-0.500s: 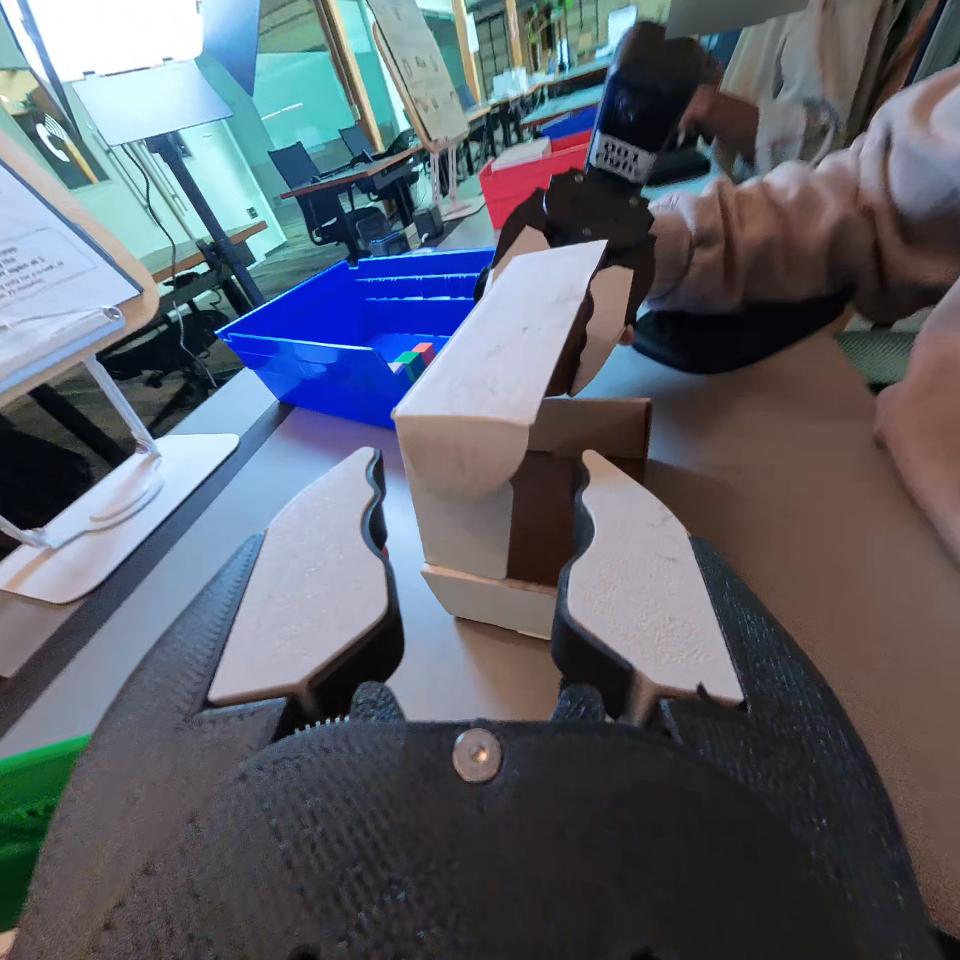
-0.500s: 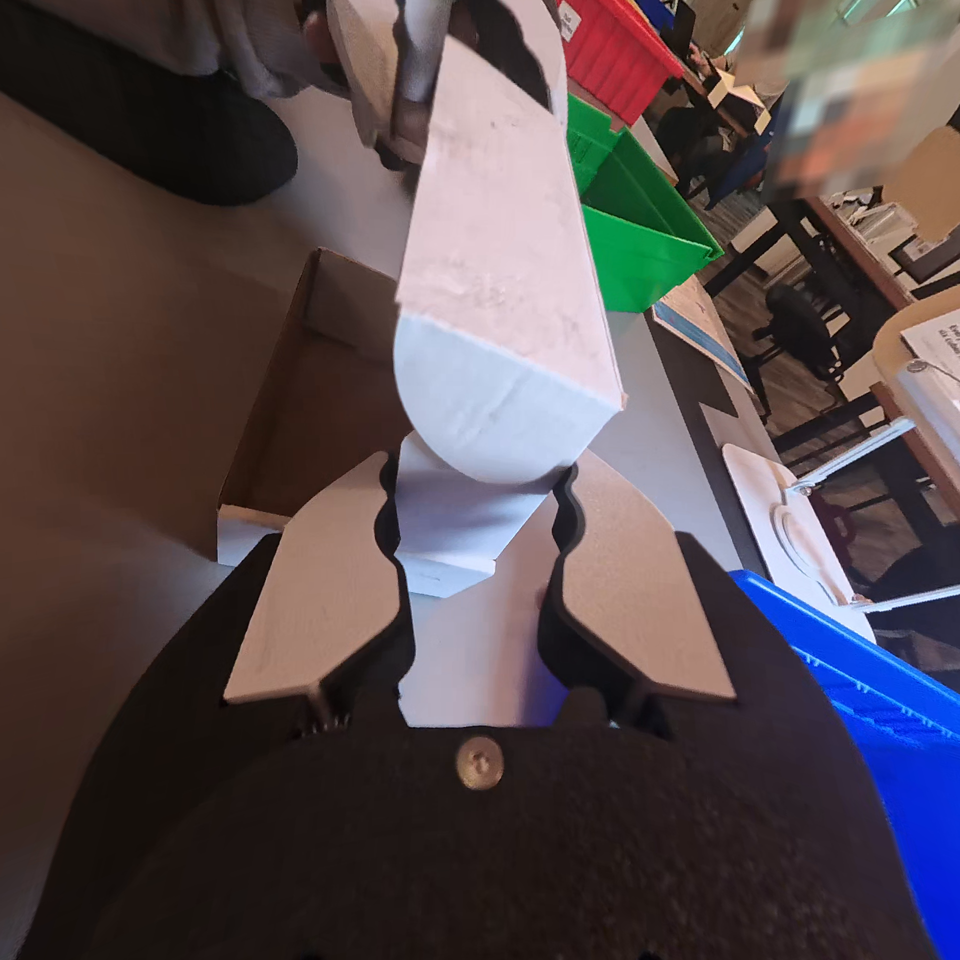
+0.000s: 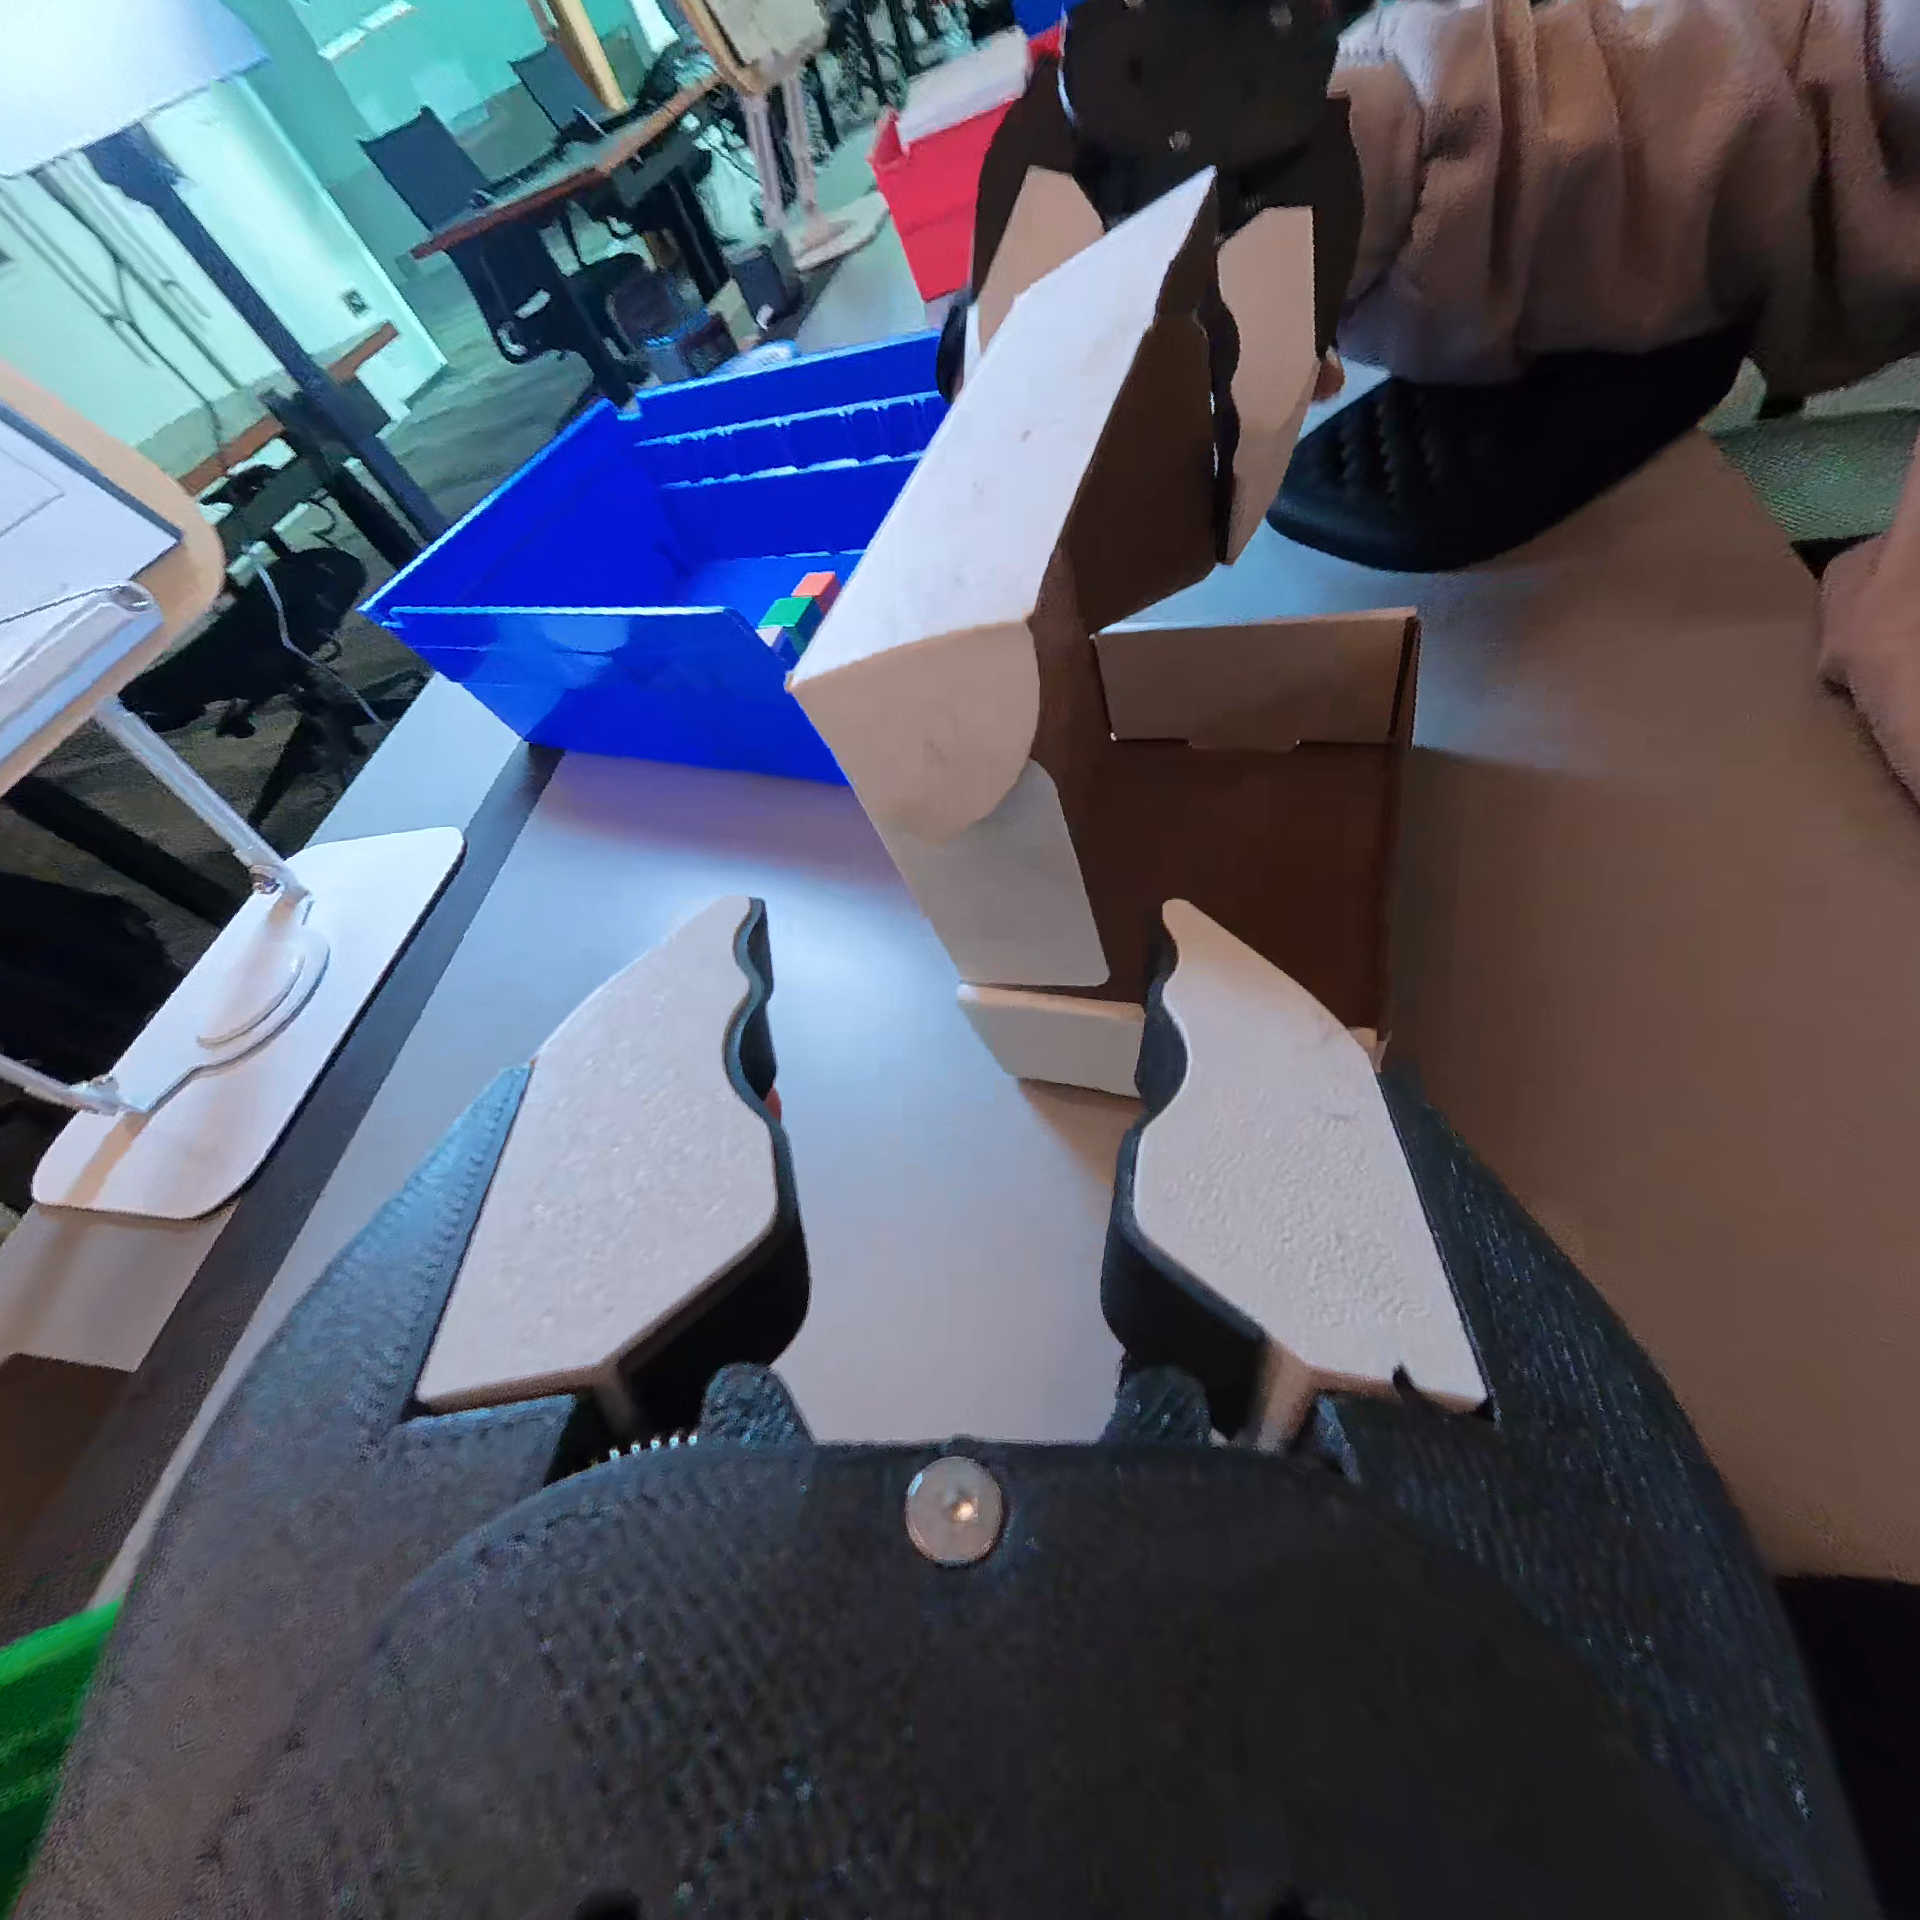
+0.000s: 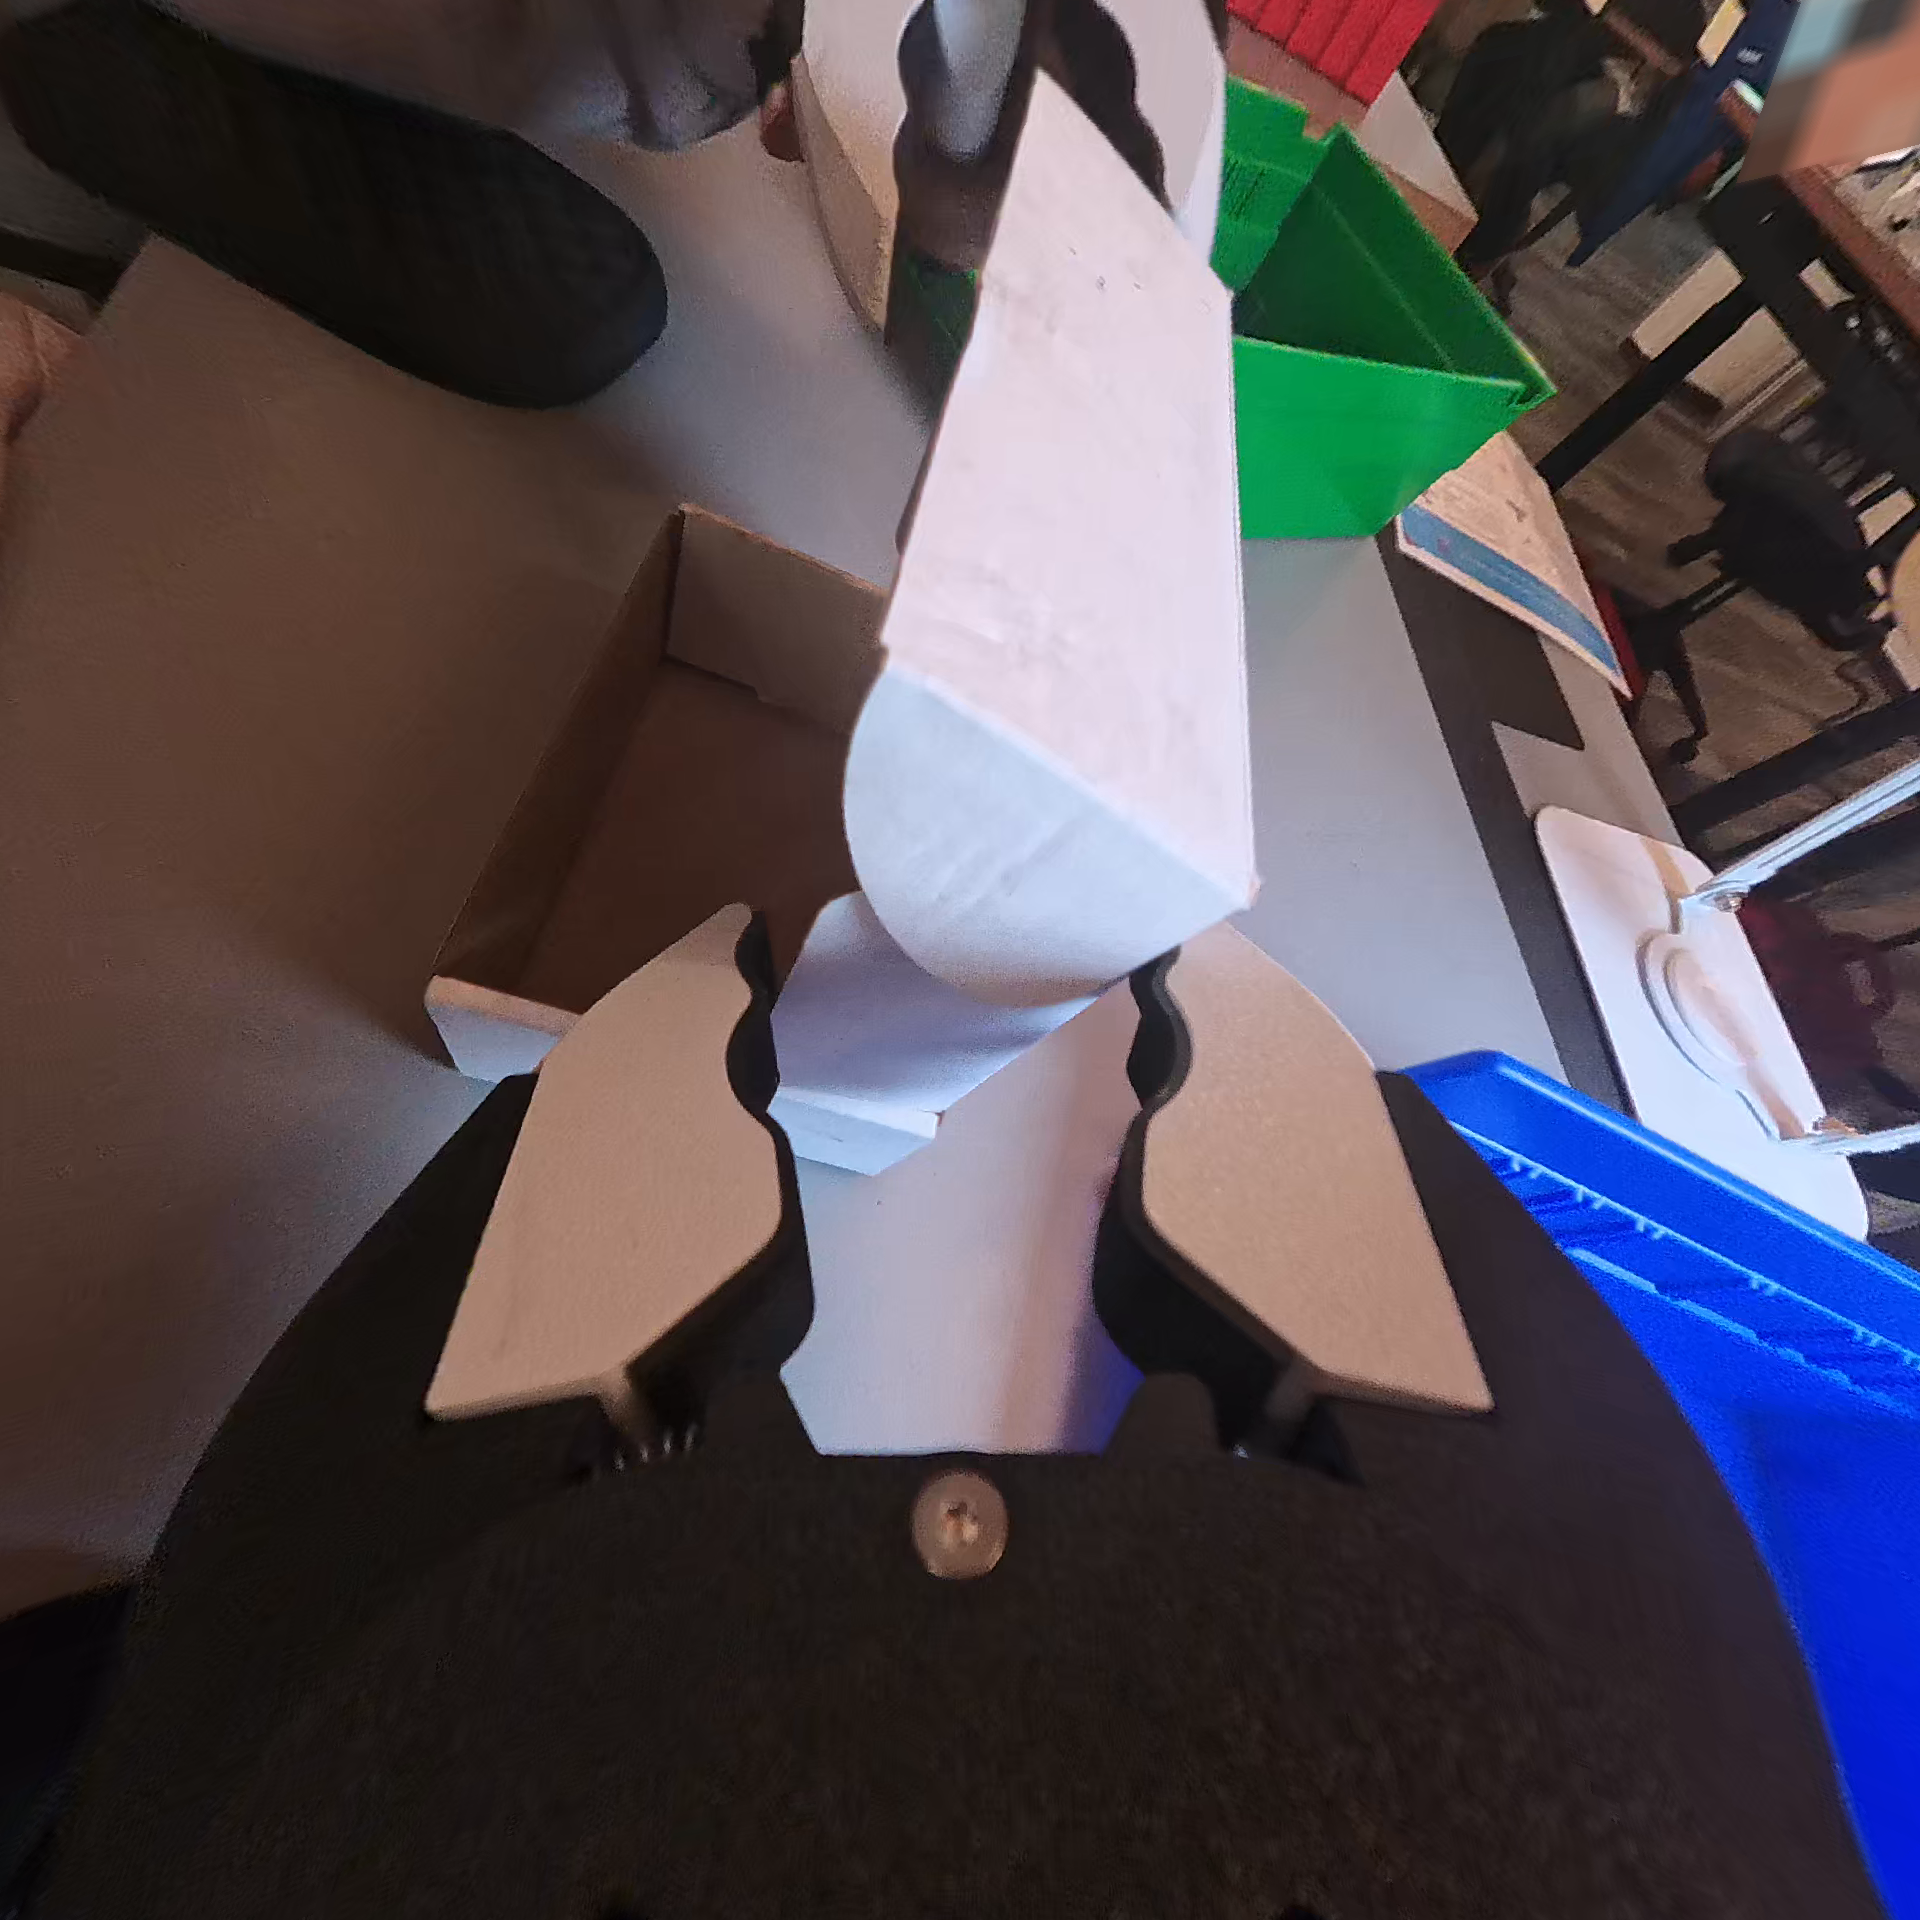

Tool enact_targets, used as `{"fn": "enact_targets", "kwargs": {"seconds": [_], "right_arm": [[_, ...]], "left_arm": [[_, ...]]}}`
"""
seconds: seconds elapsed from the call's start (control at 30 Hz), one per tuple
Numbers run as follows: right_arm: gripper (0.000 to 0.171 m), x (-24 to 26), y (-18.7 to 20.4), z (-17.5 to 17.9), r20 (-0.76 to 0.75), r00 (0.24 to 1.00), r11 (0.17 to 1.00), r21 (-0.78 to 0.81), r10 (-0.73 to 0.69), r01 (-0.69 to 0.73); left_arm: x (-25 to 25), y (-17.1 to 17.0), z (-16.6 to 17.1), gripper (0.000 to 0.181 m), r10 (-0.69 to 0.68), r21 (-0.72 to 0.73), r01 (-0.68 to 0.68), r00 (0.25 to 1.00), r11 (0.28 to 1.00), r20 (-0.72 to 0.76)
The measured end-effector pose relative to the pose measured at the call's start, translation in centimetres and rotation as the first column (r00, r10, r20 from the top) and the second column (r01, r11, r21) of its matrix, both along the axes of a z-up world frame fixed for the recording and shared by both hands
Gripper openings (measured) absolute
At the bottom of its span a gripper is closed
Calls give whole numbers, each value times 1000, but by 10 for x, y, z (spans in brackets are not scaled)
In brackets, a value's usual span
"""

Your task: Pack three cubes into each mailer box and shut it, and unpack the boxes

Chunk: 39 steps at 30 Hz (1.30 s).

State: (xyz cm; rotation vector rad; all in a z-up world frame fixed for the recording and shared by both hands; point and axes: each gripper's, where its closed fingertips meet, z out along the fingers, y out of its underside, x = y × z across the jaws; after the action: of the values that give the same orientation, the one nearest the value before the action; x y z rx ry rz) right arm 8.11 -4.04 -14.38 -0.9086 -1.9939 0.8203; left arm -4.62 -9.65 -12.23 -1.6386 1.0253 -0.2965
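Blue bin [image 3: 665,623] of cubes [image 3: 800,613] sits far left, my empty, wide-open left gripper [image 3: 956,997] nearest the mailer box [image 3: 1247,831] lying lengthwise ahead on the table [image 3: 1610,1039], lid [image 4: 1081,582] raised, right gripper [image 4: 951,997] equally spread, holding nothing.

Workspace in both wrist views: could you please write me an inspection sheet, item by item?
Surface: grey table, dark edge.
Job's things: mailer box open, lid raised, no cubes seen inside; coloured cubes in blue bin.
Clutter: green bin, red bin, white stand base.
Grippers: left gripper open, at box's near end; right gripper open, at the opposite end.
Cables: nothing seen.
Surroundings: office desks, chairs; person's sleeve.
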Motion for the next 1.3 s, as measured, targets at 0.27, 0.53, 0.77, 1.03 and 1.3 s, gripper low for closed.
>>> {"fn": "enact_targets", "kwargs": {"seconds": [0.27,0.53,0.77,1.03,1.3], "right_arm": [[62,3,0,0,5,1000,1000,26,9,-10],[60,-7,3,-3,-52,999,1000,18,-13,14],[70,2,-3,-1,19,1000,1000,-25,9,-9],[62,30,14,12,183,983,999,26,25,-31],[54,9,5,6,182,983,994,93,40,-57]], "left_arm": [[22,29,-5,81,-155,-103,145,983,984,-102],[39,9,-8,54,-193,-49,189,976,981,-98],[33,-3,-14,36,-141,-40,139,989,989,-43],[35,-4,-11,50,-137,-37,135,990,990,-29],[47,-6,-10,47,-181,-44,178,980,983,-84]]}}
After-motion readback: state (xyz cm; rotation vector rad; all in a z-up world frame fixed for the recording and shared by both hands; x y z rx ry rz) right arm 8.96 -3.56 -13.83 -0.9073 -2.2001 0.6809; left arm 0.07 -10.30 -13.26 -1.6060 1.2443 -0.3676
